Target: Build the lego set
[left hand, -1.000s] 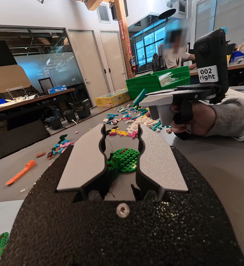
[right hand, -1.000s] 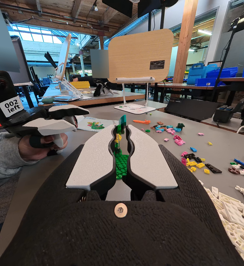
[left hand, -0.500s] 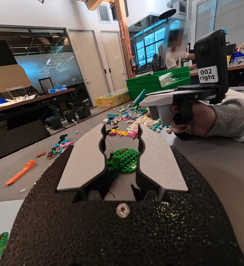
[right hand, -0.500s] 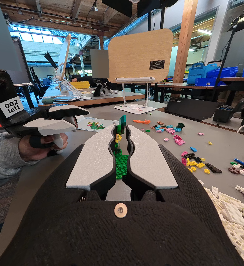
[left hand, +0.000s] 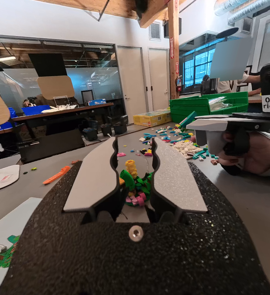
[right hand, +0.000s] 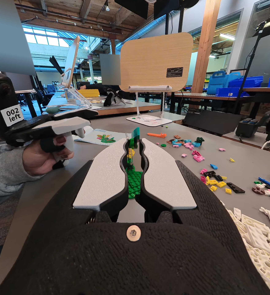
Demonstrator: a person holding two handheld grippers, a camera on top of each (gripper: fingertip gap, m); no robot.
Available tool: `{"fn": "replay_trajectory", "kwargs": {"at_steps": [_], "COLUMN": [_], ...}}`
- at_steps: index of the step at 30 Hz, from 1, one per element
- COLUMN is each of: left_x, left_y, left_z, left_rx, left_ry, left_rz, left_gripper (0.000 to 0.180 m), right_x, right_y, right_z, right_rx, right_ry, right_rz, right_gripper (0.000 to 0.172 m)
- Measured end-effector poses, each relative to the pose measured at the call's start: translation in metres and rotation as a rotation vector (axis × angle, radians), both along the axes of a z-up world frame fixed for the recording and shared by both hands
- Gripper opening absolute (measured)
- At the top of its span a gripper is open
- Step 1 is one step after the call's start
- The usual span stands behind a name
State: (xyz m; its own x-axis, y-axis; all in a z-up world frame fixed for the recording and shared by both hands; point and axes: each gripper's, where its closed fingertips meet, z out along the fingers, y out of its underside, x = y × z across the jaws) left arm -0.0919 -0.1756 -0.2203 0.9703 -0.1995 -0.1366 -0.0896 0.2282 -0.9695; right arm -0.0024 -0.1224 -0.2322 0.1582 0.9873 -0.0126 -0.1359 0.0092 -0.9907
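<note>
Shifted since a second ago: left gripper [left hand: 134, 140], now framing the brick plant model [left hand: 131, 180] between spread fingers, no contact seen. Right gripper [right hand: 133, 140]: clamped, as before, on a teal-and-green piece [right hand: 135, 133] above the green base plate [right hand: 134, 182]. Loose bricks [right hand: 194, 153]: unattached, scattered beyond. Model's foot: hidden behind the fingers.

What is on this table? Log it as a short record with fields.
Left gripper: open, nothing gripped; nearest the brick plant model.
Right gripper: shut on a teal-and-green brick piece at its fingertips.
Table: grey, with loose bricks, an orange brick separator and a booklet.
</note>
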Motion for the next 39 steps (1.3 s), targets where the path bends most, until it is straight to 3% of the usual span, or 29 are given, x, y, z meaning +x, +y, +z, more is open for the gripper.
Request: {"fn": "replay_trajectory", "kwargs": {"at_steps": [10, 20, 23, 27, 31, 39], "left_x": [-0.036, -0.113, -0.109, -0.093, -0.076, -0.068], "left_y": [-0.020, -0.032, -0.026, -0.022, -0.017, -0.011], "left_z": [0.024, 0.030, 0.024, 0.023, 0.020, 0.012], "left_rx": [0.172, 0.196, 0.162, 0.155, 0.138, 0.093], "left_ry": [-0.108, -0.053, -0.067, 0.042, 0.115, 0.114], "left_rz": [0.140, 0.367, 0.338, 0.318, 0.286, 0.239], "left_gripper": [0.035, 0.034, 0.035, 0.034, 0.034, 0.033], "right_x": [0.000, 0.000, -0.001, 0.015, 0.045, 0.078], "right_y": [0.000, 0.005, 0.014, 0.005, -0.006, -0.015], "right_z": [0.000, -0.003, -0.016, -0.066, -0.070, -0.081], "right_rx": [-0.001, -0.017, -0.133, -0.465, -0.691, -0.849], "right_ry": [-0.001, -0.028, -0.165, -0.629, -0.765, -0.907], "right_rz": [0.002, -0.020, -0.003, 0.183, 0.288, 0.379], "right_gripper": [0.010, 0.010, 0.011, 0.011, 0.011, 0.011]}}
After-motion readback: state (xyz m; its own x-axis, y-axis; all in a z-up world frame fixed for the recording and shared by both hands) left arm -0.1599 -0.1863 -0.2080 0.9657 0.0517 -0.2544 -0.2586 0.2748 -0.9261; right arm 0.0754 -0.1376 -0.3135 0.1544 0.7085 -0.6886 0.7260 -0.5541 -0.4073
